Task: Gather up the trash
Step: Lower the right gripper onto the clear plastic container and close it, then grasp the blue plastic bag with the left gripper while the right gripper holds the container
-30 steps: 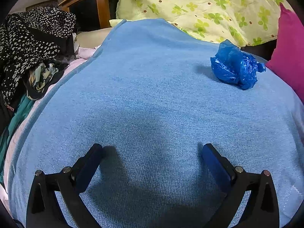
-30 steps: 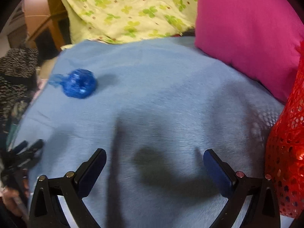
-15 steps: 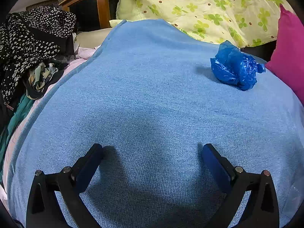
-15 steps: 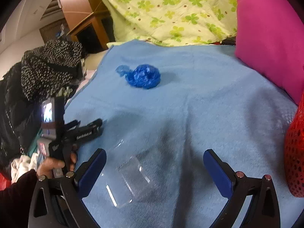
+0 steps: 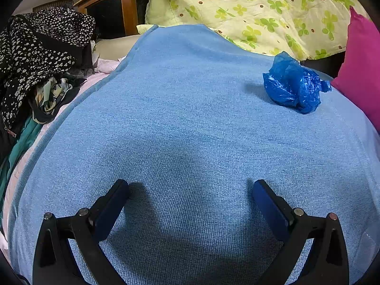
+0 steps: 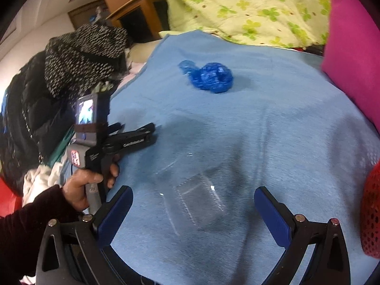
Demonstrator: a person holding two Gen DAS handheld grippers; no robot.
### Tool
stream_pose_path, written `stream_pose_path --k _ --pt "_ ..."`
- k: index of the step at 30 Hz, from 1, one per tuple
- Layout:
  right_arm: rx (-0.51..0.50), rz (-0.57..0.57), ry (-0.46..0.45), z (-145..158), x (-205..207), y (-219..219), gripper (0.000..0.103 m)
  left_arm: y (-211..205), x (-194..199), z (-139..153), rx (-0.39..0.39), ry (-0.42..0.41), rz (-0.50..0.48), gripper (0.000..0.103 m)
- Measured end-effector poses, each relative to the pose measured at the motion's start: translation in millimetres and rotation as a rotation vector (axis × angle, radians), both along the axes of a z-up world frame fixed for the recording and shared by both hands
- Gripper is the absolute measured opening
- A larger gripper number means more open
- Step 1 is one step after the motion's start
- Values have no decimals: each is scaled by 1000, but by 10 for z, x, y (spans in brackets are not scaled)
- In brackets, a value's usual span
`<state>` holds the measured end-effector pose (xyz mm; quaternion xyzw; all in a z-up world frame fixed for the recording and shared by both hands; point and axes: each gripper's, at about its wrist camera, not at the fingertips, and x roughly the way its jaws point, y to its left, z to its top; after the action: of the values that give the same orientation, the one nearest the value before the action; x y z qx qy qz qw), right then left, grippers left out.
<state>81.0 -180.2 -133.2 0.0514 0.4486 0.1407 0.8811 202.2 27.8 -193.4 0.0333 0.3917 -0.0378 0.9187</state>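
A crumpled blue plastic bag [image 5: 293, 85] lies on the blue blanket [image 5: 180, 123], far right of my left gripper [image 5: 190, 197], which is open over bare blanket. From the right wrist the blue bag [image 6: 210, 77] sits at the far middle. A clear plastic wrapper [image 6: 197, 199] lies flat on the blanket [image 6: 285, 123] just ahead of my right gripper [image 6: 193, 204], open and empty. A hand [image 6: 83, 185] holds the left gripper [image 6: 135, 136] at the blanket's left edge.
A heap of dark and dotted clothes [image 5: 35, 54] lies left of the blanket. A clover-print quilt [image 5: 249, 9] and a magenta pillow [image 6: 353, 47] bound the far and right sides. A red mesh bag [image 6: 371, 211] hangs at the right edge. A wooden cabinet [image 5: 114, 7] stands behind.
My right gripper has swung left and pulled back, bringing the clear wrapper and the hand-held left gripper into view. The left gripper has stayed still.
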Motion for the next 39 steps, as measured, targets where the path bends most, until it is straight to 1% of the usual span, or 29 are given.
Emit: stream_pose_path --k 3,6,8,12,13,14,15,17,18,20,21,25,27,29,30,32,34,36,39 --pt "-22 18 6 -101 80 50 103 2 0 0 0 0 0 103" --pt "-22 30 0 -190 143 67 103 3 1 -1 0 0 0 103" --pt "-28 37 -7 -232 171 84 103 3 1 -2 0 0 0 103" --pt "-49 65 10 -288 250 184 102 1 1 -2 0 0 0 103" --pt "-69 70 11 -297 261 215 98 3 2 -3 0 0 0 103" --pt "-83 80 16 -316 263 235 89 3 2 -3 1 0 0 103" --pt "-99 89 30 -353 269 246 85 1 1 -4 2 1 0 103" --pt "-126 82 69 -439 289 231 67 -1 2 -4 1 2 0 103" --pt "-132 73 81 -475 291 202 64 -4 4 -4 3 4 1 103" --pt "-92 63 70 -449 269 130 57 -24 8 -4 15 8 3 103" --pt "-74 57 64 -423 258 90 56 -27 10 -4 17 9 3 103" --pt "37 -4 15 -254 227 -168 56 -22 48 13 16 36 1 103" --pt "69 -66 -9 -182 236 -330 56 -37 106 49 19 80 0 103" --pt "123 -129 -16 -146 250 -510 56 -62 175 125 -14 122 -2 103" --pt "140 -153 -15 -154 243 -561 56 -91 194 187 -32 119 0 103" --pt "171 -218 -4 -158 254 -704 56 -205 250 361 -46 90 0 103" --pt "196 -262 9 -174 267 -804 56 -409 360 539 -40 69 -32 103" --pt "219 -304 19 -199 276 -867 56 -608 467 631 -15 64 -65 103" --pt "234 -338 16 -168 287 -932 56 -945 649 713 28 66 -99 103"
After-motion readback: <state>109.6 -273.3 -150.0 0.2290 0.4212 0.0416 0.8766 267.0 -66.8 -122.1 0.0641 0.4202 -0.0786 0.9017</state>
